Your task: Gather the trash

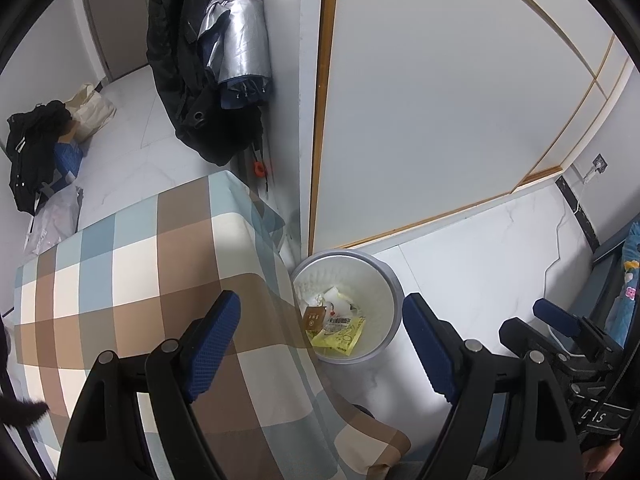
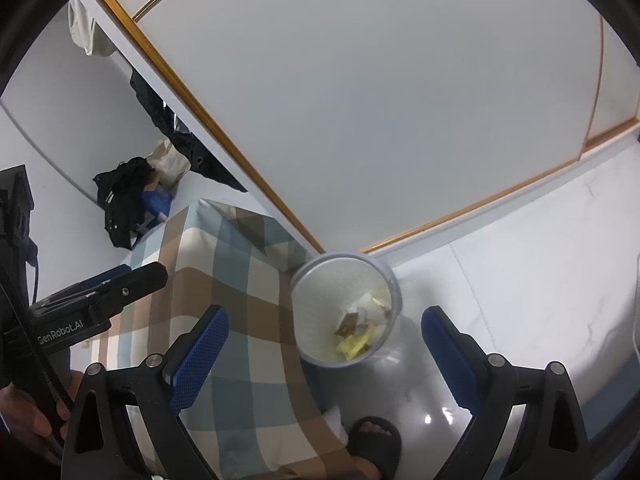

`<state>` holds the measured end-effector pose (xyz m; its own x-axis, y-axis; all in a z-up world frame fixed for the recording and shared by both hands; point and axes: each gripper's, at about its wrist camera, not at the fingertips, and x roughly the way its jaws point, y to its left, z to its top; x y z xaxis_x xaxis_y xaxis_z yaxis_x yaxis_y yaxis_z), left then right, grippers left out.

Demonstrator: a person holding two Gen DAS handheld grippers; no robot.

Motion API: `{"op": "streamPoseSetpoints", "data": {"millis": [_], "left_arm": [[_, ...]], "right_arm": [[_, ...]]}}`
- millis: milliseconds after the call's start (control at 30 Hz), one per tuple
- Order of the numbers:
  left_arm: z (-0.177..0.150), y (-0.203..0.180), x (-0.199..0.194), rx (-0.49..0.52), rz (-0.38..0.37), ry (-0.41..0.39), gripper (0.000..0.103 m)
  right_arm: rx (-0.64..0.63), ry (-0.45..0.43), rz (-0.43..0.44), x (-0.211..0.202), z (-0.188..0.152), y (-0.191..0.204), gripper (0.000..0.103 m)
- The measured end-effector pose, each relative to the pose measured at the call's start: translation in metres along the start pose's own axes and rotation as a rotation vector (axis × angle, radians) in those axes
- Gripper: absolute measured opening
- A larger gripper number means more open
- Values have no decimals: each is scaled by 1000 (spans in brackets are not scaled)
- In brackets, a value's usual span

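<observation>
The trash [image 1: 334, 322] sits in the bottom of the bin [image 1: 390, 280]: a yellow packet [image 1: 340, 336], a small brown packet [image 1: 313, 317] and some crumpled white paper [image 1: 334, 300] behind them. I judge all of it light and soft; the packets look slick and would probably slide under a shallow pinch, while the paper would crush and hold easily. None of it looks fragile. If I had to lift a piece, I'd take the yellow packet by its free edge, or the paper by its bulk.

The bin is a pale round one with a thin rim, standing on the white floor [image 1: 480, 264] in the corner where the door [image 1: 440, 100] meets the wall, touching or just beside the drape of the checked cloth [image 1: 140, 280]. It is filled only at the bottom, and I see no liner in it. It looks light and stiff; its rim would be the place to grip it.

My left gripper [image 1: 320, 354] hangs above it, jaws spread wide with nothing between them. My right gripper [image 2: 324, 354] is likewise spread and empty, aimed at the bin. I see nothing lying on the cloth.
</observation>
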<state>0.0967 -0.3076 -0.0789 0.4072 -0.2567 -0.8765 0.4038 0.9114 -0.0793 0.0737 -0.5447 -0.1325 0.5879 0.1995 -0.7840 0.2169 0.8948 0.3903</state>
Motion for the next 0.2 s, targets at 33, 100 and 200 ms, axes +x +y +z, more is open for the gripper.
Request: {"op": "streamPoseSetpoints", "data": {"millis": [33,100,200], "left_arm": [[-1,1,-1,-1,-8,-3,81],[-1,2,-6,-4,-16,-21,81],[-2,5,-13,-13,-25,-35,81]], "right_arm": [[-4,-2,-5,-1,0,1,98],[-18,-9,-19,-5,1,4,98],[-40,-19,-45,-10,2,10,98]]}}
